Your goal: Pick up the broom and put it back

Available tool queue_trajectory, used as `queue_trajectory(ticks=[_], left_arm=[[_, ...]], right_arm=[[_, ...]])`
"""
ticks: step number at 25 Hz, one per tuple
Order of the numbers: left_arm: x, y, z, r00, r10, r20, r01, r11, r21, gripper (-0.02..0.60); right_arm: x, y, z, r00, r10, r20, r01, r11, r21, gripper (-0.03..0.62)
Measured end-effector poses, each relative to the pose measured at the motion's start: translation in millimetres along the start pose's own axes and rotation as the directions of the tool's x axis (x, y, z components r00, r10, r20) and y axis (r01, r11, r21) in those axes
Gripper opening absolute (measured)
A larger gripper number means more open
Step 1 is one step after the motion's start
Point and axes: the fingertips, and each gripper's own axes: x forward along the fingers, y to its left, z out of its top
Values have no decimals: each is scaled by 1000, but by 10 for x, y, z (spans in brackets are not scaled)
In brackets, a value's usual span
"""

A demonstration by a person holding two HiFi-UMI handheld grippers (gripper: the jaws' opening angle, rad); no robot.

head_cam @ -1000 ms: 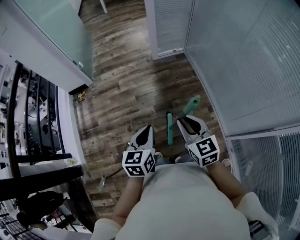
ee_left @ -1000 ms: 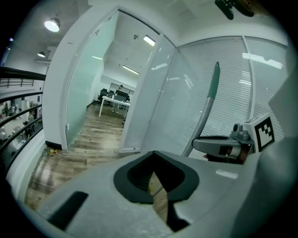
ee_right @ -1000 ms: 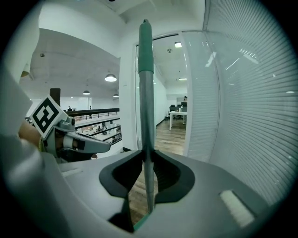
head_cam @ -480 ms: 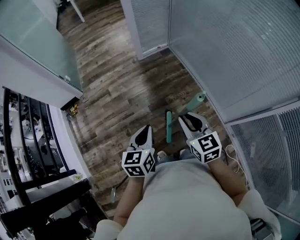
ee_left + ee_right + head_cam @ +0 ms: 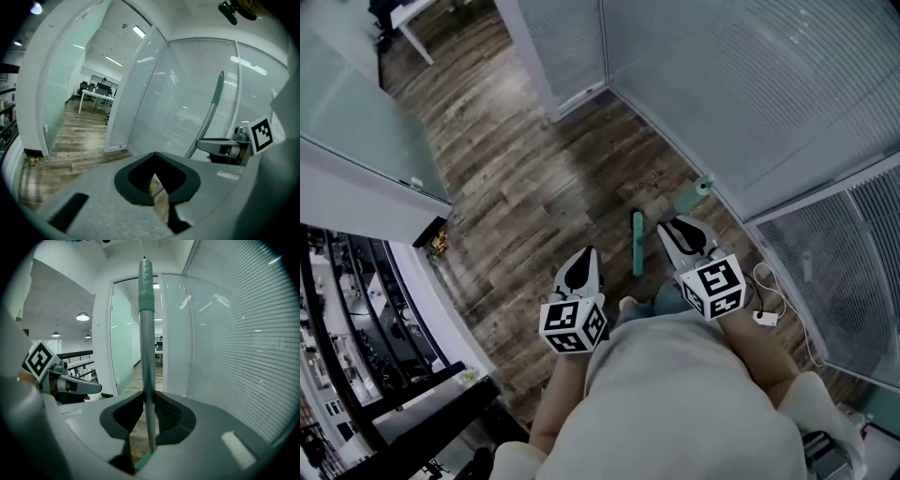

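— What's closest in?
— Both grippers, held out low in front of the person's pale top. The right gripper (image 5: 149,397) is doing the work. Its jaws are pinched on the broom (image 5: 146,352), clamping the grey shaft low down.
— And the left gripper?
— The left gripper (image 5: 153,156) has its jaws pressed together at the tips, with nothing between them. It hangs beside the right one, apart from the broom.
— So where exactly is the broom?
— In the right gripper, handle end up. The shaft runs up and forward out of those jaws to a green grip (image 5: 146,284) at the top. In the head view that grip points towards the blinds. The long green head (image 5: 637,242) shows lower down, between the two grippers. Whether it touches the floor I cannot tell.
— Beyond that?
— Wooden floor (image 5: 534,178) in dark planks. A white cable (image 5: 764,317) lies on it to the person's right, near the wall. Then come glass walls hung with slatted blinds (image 5: 750,84) on the right and ahead, and a frosted glass partition (image 5: 356,103) on the left. Far down the passage stands a white table (image 5: 96,95) in an open office
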Motion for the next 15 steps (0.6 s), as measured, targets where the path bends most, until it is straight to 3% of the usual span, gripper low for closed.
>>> queue_trajectory(ticks=[15], left_arm=[[461, -292, 26, 993, -99, -60, 103, 993, 55, 6]], right_arm=[[-193, -568, -131, 989, -145, -13, 146, 987, 63, 83]])
